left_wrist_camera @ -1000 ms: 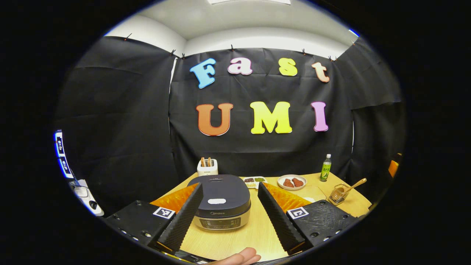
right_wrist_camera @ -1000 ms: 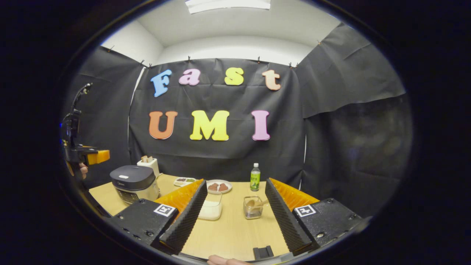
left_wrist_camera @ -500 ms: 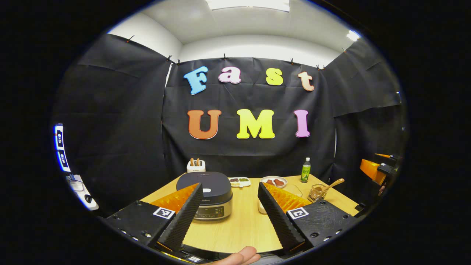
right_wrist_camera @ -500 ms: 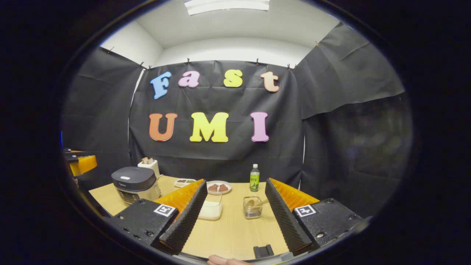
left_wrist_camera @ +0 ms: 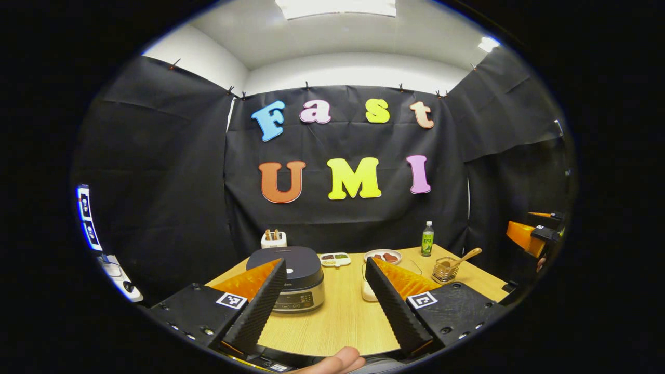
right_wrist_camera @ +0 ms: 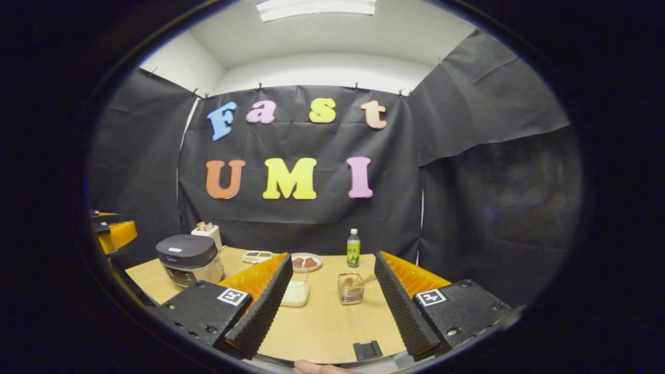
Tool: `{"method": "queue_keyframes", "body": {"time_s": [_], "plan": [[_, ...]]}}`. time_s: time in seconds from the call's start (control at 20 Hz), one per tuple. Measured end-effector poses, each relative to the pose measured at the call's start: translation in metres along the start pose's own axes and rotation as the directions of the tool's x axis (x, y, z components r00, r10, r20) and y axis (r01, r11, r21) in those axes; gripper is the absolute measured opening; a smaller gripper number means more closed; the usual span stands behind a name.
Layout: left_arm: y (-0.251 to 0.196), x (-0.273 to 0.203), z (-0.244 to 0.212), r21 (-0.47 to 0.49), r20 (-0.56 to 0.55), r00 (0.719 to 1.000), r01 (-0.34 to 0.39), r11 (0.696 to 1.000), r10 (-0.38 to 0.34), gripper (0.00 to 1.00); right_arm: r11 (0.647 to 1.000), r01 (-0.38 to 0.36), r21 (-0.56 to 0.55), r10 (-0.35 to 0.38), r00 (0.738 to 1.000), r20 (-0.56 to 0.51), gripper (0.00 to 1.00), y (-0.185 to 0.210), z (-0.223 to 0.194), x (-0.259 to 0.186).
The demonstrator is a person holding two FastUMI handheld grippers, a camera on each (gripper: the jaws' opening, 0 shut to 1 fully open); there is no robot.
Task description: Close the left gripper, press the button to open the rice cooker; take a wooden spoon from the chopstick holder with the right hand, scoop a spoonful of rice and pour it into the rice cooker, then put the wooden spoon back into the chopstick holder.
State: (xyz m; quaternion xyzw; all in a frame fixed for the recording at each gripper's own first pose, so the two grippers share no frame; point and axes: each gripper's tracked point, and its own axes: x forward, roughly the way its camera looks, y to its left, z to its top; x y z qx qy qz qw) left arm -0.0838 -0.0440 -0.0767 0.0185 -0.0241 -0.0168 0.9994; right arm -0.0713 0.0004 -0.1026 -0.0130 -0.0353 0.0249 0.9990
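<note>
Wooden surface (left_wrist_camera: pixel 332 322) ahead: your left gripper (left_wrist_camera: pixel 324 306) and right gripper (right_wrist_camera: pixel 327 311) gape, both empty. Rice cooker (left_wrist_camera: pixel 292 270) sits closed; wooden spoon (right_wrist_camera: pixel 358 284) leans in the chopstick holder (right_wrist_camera: pixel 351 291), probably light and stiff, so pinch its handle.

Smooth wood-grain table (left_wrist_camera: pixel 337 322); glossy dark-lidded rice cooker (left_wrist_camera: pixel 289 274); wire chopstick holder (left_wrist_camera: pixel 446 270).

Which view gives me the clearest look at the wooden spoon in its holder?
The left gripper view: the wooden spoon shows side-on, its handle slanting up out of the holder. In the right gripper view the spoon is foreshortened, partly behind the holder's wall.
</note>
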Motion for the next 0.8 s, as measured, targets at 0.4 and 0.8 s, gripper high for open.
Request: {"method": "queue_keyframes", "body": {"time_s": [0.4,0.8], "plan": [[-0.004,-0.012,0.006,0.015,0.016,1.0,0.01,1.0,-0.011,0.97,1.0,-0.011,-0.018,0.011,1.0,0.016,1.0,0.007,0.007,-0.01],[-0.01,-0.012,0.009,0.025,0.021,1.0,0.016,1.0,-0.016,0.97,0.999,-0.018,-0.033,0.018,1.0,0.021,1.0,0.012,0.011,-0.012]]}}
